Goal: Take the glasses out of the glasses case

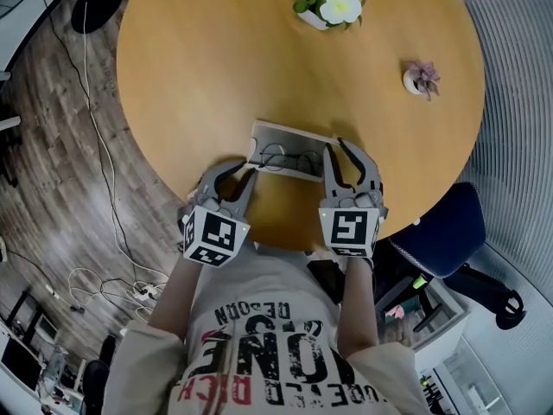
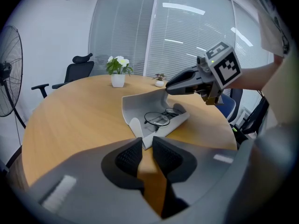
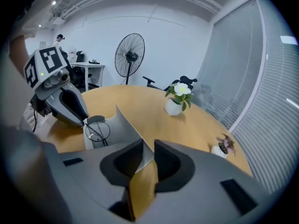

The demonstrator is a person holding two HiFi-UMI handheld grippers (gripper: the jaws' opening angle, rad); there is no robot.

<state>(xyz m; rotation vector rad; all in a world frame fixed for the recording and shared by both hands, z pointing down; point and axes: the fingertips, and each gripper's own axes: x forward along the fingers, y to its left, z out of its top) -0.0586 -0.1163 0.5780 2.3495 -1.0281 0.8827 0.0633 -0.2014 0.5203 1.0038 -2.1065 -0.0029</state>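
1. The glasses lie in the open glasses case on the round worktop.
2. The left claw is narrowed, pinching the near end of the glasses case (glasses just beyond its tips).
3. The right claw clamps the raised lid at its edge, with the glasses near.

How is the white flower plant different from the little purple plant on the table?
The white flower plant has big white blooms and green leaves; the little purple plant has purplish leaves and no white blooms. The white flower plant is clearly bigger than the purple one. Both stand upright in small white pots on the round wooden table.
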